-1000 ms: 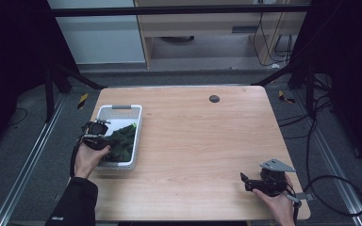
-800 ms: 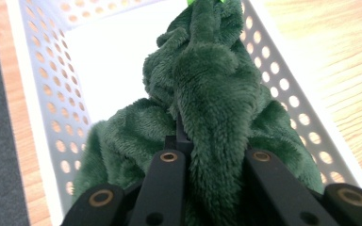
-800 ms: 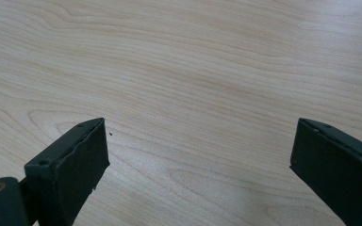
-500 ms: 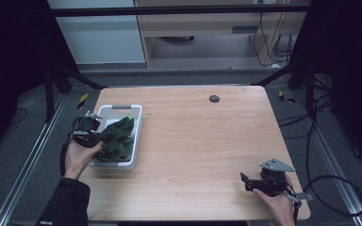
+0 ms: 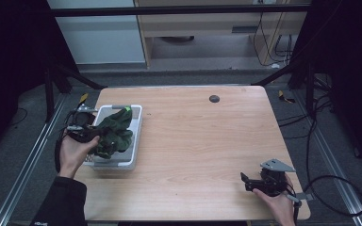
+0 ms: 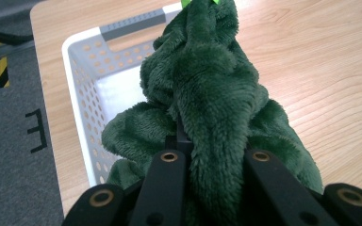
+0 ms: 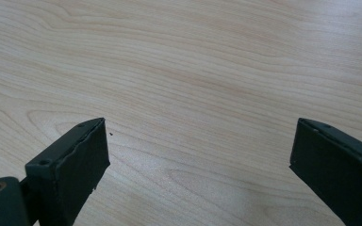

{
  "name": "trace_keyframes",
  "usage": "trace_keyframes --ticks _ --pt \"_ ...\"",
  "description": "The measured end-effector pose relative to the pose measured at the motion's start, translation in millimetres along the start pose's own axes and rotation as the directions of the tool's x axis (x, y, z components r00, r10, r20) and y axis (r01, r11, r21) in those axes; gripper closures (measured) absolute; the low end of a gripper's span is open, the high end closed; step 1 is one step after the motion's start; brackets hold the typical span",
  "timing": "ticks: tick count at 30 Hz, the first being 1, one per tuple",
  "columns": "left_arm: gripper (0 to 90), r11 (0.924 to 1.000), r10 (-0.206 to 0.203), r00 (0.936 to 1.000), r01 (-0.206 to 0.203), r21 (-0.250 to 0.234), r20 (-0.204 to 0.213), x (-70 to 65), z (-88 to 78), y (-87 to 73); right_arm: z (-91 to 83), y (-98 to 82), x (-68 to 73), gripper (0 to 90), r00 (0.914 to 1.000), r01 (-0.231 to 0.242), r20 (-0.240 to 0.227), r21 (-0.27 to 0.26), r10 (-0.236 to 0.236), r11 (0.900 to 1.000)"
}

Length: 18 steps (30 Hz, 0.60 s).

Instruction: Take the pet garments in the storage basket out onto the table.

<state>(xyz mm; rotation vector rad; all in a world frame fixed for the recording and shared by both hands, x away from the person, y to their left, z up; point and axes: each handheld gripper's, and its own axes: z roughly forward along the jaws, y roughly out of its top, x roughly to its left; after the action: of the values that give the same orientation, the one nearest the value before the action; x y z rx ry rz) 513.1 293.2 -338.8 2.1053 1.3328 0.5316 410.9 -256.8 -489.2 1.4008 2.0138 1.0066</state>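
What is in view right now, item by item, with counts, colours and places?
cloth: one, dark green plush, bunched, lifted above the basket
basket: one, white perforated, table's left side
disc: one, small, dark, far middle of table
table: one, light wood
left tool: one, black, shut on cloth, at the basket's left edge
right tool: one, black, open, nothing between its jaws, near right corner of table

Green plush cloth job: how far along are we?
Done: the left hand-held gripper is shut on the dark green plush cloth. In hand: the bunched cloth hangs from it over the white perforated plastic basket, part of it apparently inside. Left: clearing the basket and putting the cloth down. The right hand-held gripper waits open over the wooden table.
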Motion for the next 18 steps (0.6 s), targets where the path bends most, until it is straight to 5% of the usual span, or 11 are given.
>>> trace_keyframes --ticks 18 --pt "82.8 0.9962 0.077 0.997 -0.077 -0.042 0.008 -18.6 -38.4 18.8 -0.5 0.1 -0.2 5.2 1.0 0.007 0.0 -0.006 -0.007 1.0"
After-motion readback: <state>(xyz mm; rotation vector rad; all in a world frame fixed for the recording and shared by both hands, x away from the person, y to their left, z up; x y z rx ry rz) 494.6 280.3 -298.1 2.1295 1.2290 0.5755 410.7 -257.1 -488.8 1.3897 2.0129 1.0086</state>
